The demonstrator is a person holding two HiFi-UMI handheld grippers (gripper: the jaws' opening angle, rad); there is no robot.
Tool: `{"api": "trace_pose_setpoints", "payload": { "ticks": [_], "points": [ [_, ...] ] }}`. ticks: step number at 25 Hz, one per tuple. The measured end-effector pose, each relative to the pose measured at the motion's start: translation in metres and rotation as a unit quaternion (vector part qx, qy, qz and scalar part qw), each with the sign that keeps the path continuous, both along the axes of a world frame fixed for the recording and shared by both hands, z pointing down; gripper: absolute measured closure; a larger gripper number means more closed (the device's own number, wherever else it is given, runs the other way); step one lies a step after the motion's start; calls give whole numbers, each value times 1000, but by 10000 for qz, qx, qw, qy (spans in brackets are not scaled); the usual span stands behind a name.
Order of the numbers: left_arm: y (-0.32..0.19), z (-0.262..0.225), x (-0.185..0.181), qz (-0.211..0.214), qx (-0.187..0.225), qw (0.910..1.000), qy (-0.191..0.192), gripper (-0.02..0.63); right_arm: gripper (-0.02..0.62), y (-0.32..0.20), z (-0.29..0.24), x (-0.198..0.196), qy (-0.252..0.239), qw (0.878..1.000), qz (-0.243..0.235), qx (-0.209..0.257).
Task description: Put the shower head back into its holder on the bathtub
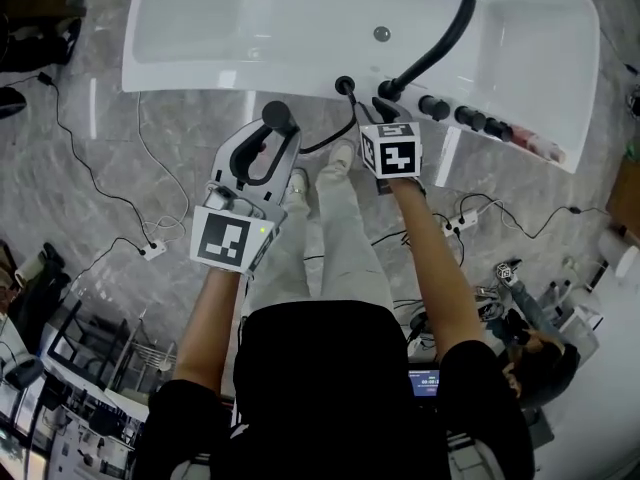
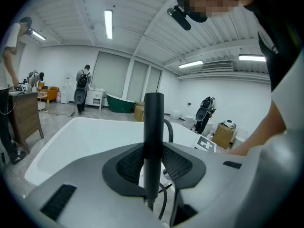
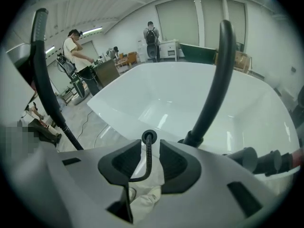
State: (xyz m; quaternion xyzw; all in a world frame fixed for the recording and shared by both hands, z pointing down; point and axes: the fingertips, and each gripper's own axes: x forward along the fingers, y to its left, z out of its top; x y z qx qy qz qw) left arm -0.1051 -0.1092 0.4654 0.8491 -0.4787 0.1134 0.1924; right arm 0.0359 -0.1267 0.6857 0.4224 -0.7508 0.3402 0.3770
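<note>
**Head view.** My left claw [image 1: 264, 143] is clamped on the slim black stick-shaped shower head [image 1: 277, 117]. It holds it above the grey marbled floor [image 1: 120, 168], just short of the glossy white bathtub [image 1: 200, 28]. A thin black ribbed hose [image 1: 333, 138] runs from the shower head to the round black holder ring [image 1: 345, 86] on the tub rim. The shower head is out of that holder. My right claw [image 1: 384, 116] hovers at the rim, beside the tall curved black spout [image 1: 445, 33] and a row of black knobs [image 1: 470, 118]. Markings noted: black-and-white square code patterns on each claw's cube.

**Left gripper view.** Both pads press on the shower head [image 2: 153, 127], which stands upright between them. The jaws are apart only by its width. The bathtub [image 2: 71, 141] lies beyond. A dark green tub [image 2: 118, 103] stands far back in the hall.

**Right gripper view.** My jaws stand apart and grip nothing. The hose [image 3: 148, 156] passes between the pads with a gap on either side, up to the holder ring [image 3: 148, 137]. The spout [image 3: 213, 80] rises just right of the ring, and the knobs [image 3: 259, 160] sit further right. The shower head [image 3: 40, 56] shows at far left, well apart from the holder.
</note>
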Motion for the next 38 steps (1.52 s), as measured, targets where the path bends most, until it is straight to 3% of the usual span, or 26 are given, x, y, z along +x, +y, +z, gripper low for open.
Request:
{"api": "trace_pose_setpoints", "payload": {
  "ticks": [5,8,17,30,38],
  "points": [
    [4,-34,12,218,192,9996,-13,477,490,6,-44,17,-41,9997,178,151],
    [15,-52,17,417,328,9985,-122,477,535,19,-81,27,-3,9993,239,275],
    [29,-110,24,518,529,9972,-35,477,568,32,-190,31,-169,9943,122,1047],
    [32,-196,37,500,977,9938,146,477,571,34,-324,38,-586,9749,313,2124],
    [28,-258,45,578,1500,9867,246,477,571,21,-390,43,-822,9593,476,2660]
  ]
}}
